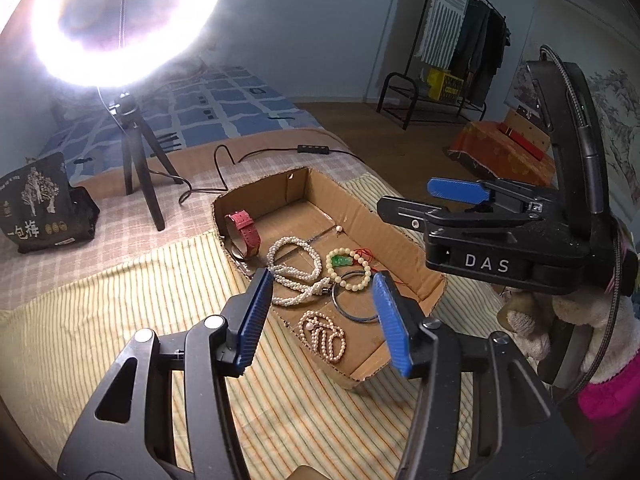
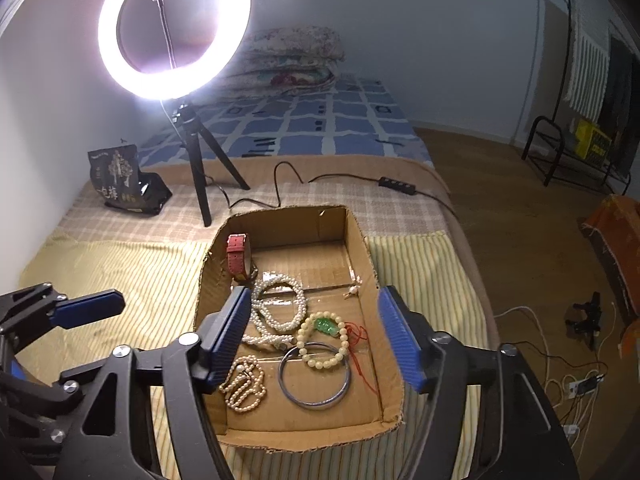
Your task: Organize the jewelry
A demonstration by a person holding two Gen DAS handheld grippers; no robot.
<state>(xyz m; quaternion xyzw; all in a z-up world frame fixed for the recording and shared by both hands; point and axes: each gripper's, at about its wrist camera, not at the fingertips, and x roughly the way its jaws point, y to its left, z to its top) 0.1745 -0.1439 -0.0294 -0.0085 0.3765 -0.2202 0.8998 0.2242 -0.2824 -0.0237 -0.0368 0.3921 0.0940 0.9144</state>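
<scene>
Jewelry in cardboard box [image 2: 362,248], below both empty grippers, w/ jaws apart.

"DAS" on the right gripper [image 1: 456,192] body, seemingly "一包梅" on the black snack bag [image 1: 36,204]

Matt corrugated cardboard box [image 2: 362,248] holds glossy pearl strands [image 2: 276,312], shiny metal bangle [image 2: 314,400].

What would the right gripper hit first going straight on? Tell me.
Probably the metal bangle in the cardboard box, with the cream bead bracelet overlapping it. The right gripper is open and empty; depth is uncertain.
</scene>
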